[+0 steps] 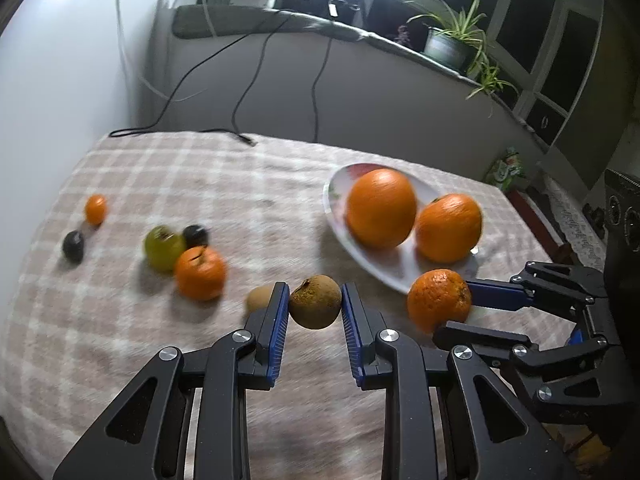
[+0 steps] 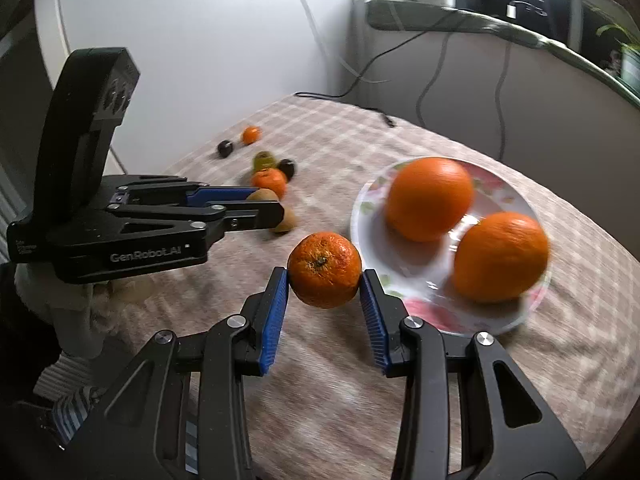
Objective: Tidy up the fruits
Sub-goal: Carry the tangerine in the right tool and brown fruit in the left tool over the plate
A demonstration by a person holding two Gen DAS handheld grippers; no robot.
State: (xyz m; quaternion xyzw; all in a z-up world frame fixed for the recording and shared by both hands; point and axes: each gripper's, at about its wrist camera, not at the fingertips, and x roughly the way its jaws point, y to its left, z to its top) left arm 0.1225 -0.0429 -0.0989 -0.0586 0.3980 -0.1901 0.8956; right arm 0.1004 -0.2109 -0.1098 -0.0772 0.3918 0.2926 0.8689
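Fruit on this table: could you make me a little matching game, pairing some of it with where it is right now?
Things:
1. brown kiwi
2. rough mandarin
3. two big oranges
4. green fruit

Places:
A. on the flowered plate
B. on the checked cloth
C. clamped in the right gripper
D. clamped in the left gripper

Pairs: 1-D, 2-C, 3-A, 4-B

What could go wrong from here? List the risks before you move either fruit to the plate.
1. The left gripper pinches the brown fruit only at its fingertips; a jolt could let the round fruit slip out.
2. The right gripper holds the mandarin the same shallow way.
3. The plate already carries two large oranges; bumping them while setting fruit down could roll one over the low rim.
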